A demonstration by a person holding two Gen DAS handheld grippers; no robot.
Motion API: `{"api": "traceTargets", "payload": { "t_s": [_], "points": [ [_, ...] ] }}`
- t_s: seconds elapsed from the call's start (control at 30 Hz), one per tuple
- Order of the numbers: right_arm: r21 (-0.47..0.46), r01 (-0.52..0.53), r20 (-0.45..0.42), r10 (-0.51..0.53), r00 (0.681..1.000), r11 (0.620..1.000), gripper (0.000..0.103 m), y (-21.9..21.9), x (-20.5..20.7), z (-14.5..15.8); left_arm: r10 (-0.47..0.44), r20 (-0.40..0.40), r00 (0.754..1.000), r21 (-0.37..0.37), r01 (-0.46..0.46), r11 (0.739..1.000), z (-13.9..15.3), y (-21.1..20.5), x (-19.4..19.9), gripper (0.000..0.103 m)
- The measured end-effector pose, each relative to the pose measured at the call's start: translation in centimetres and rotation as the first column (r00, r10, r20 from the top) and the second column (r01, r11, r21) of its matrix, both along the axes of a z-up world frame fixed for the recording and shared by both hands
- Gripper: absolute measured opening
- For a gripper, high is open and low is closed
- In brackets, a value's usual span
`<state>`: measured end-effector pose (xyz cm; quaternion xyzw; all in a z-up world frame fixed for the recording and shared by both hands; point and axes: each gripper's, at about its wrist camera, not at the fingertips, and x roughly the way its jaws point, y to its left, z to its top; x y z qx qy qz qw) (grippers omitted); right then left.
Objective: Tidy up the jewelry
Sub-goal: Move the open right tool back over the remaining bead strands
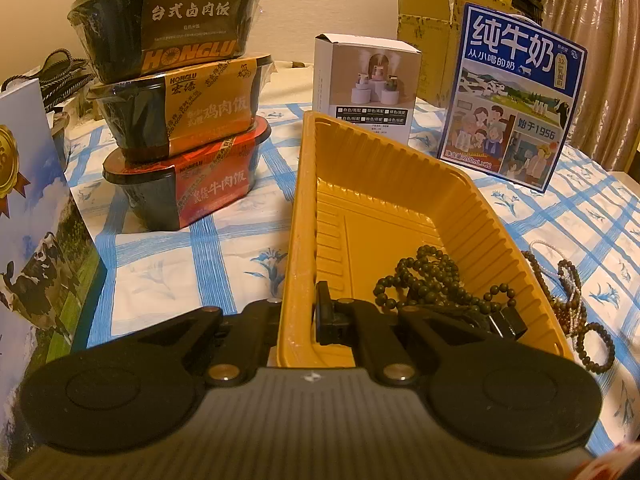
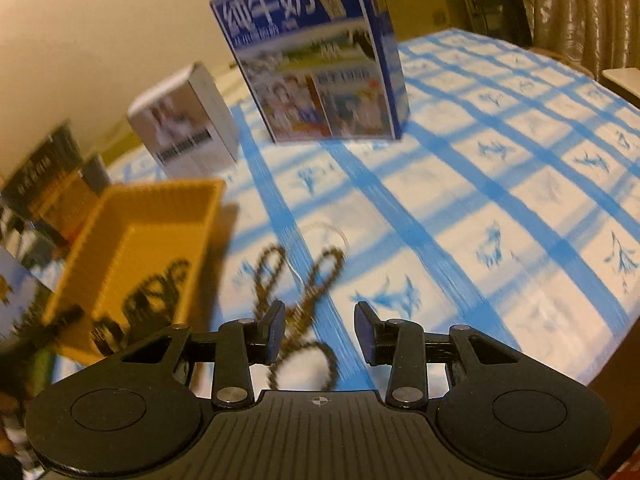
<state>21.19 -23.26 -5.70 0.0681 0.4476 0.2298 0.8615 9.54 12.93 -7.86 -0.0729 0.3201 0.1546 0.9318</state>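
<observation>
Left to right: left claw (image 1: 298, 316) is clamping the near wall of the yellow tray (image 1: 308, 216), which is holding a dark green bead string (image 1: 424, 284); brown bead strings (image 2: 308, 280) are lying on the checked worktop (image 2: 480, 208) beside the tray; right claw (image 2: 320, 330), jaws apart and empty, is hovering above them

Two matching grippers, left (image 1: 298, 320) & right (image 2: 320, 330): matte black plastic, grey ribbed centre plate w/ small round crosshair mark, big round discs each side, silver screw heads at pivots, flat black rectangular fingers (image 2: 274, 330).
</observation>
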Motion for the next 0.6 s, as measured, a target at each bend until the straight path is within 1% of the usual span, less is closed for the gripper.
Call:
{"api": "traceTargets", "payload": {
  "t_s": [0.1, 0.3, 0.47, 0.6],
  "points": [
    [-0.026, -0.03, 0.001, 0.03, 1.0, 0.999, 0.039, 0.5, -0.6, -1.0, -0.001, -0.002, 1.0, 0.001, 0.001, 1.0, 0.0, 0.0, 0.0, 0.004],
    [-0.046, -0.101, 0.042, 0.103, 0.994, 0.994, 0.038, 2.2, -0.8, -1.7, -0.001, -0.002, 1.0, 0.001, 0.001, 1.0, 0.0, 0.1, 0.1, 0.004],
    [-0.075, -0.17, 0.065, 0.175, 0.982, 0.983, 0.028, 3.8, -0.5, -2.4, -0.001, -0.003, 1.0, 0.003, 0.001, 1.0, 0.0, 0.1, 0.1, 0.004],
    [-0.108, -0.225, 0.093, 0.235, 0.968, 0.968, 0.025, 5.4, 0.0, -3.1, 0.0, -0.004, 1.0, 0.003, 0.0, 1.0, -0.1, 0.1, 0.2, 0.004]
  ]
}}
